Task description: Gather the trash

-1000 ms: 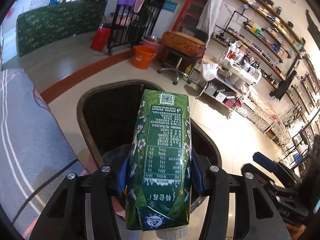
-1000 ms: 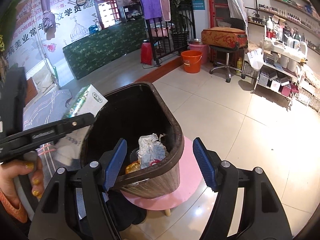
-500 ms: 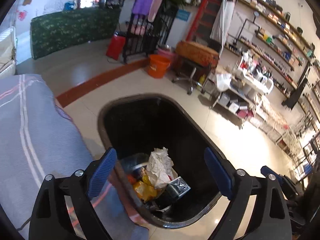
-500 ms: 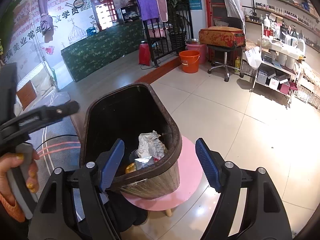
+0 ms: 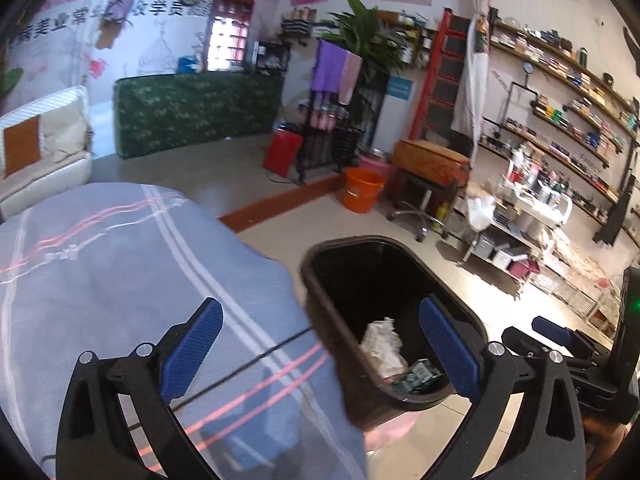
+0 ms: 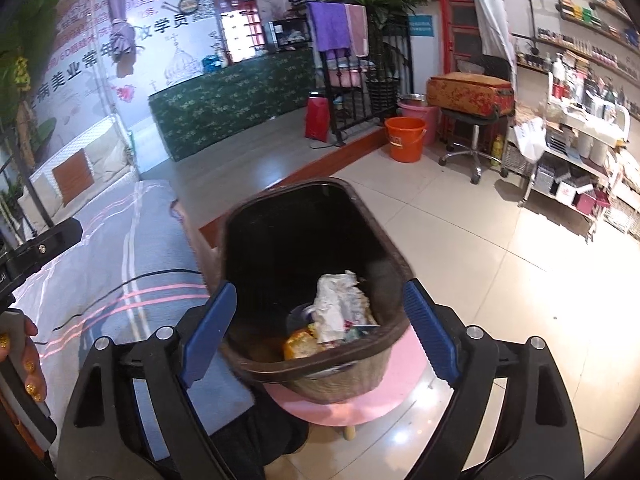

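Note:
A dark brown trash bin (image 5: 320,280) (image 6: 240,236) stands on a pink stool (image 6: 384,396) beside a bed. Inside it lie crumpled white paper (image 5: 382,340) (image 6: 334,304), the green drink carton (image 5: 418,374) and an orange wrapper (image 6: 298,344). My left gripper (image 5: 320,344) is open and empty, above the bed's edge and the bin's near left rim. My right gripper (image 6: 318,332) is open and empty, with its jaws either side of the bin's near end.
A grey striped bed cover (image 5: 100,264) (image 6: 120,264) with a black cable (image 6: 132,284) lies left of the bin. An orange bucket (image 6: 404,138), a stool carrying a suitcase (image 6: 470,94) and a white trolley (image 6: 576,152) stand across the tiled floor.
My left gripper opened and dropped the green carton into the bin, then swung left over the bed. The right gripper stayed open and shifted slightly.

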### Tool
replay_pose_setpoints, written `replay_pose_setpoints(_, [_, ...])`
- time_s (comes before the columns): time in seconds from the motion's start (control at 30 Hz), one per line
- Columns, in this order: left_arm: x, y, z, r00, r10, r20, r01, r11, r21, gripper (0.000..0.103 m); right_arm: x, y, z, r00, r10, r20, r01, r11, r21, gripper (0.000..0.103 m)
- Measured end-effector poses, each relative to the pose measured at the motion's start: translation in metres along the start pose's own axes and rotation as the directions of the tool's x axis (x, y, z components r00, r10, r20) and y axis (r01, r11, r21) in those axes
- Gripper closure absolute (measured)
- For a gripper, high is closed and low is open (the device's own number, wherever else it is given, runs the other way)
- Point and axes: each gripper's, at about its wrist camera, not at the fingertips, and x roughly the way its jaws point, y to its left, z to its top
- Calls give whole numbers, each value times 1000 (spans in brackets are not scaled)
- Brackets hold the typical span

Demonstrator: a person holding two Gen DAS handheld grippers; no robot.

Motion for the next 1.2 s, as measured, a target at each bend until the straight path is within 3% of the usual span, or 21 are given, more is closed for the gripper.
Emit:
replay_pose_setpoints(0.07, [-8,8,-1,1000,19,12,-19,1000,-7,6,-4,10,1,1000,16,16,-16,1000,-11,10])
replay_pose_setpoints(0.33, [-44,32,-7,993,98,71,-96,995,-28,6,-26,52,3,993,77,92,-68,993,-100,6])
replay_pose_setpoints(0.7, [-89,58,-24,970,205,128,-198,978,-62,6,-55,103,-2,977,152,149,-120,972,-202,6])
replay_pose_setpoints(0.9, [-117,63,-33,936,298,188,-285,954,-93,6,-69,121,-9,965,191,179,-147,962,-232,6])
replay_pose_setpoints(1.0, [-127,65,-38,932,300,203,-281,953,-114,6,-78,131,-16,957,206,202,-153,956,-250,6])
replay_pose_setpoints(1.2, [-147,75,-51,909,362,207,-338,930,-143,6,-96,144,-23,942,239,237,-174,948,-265,6])
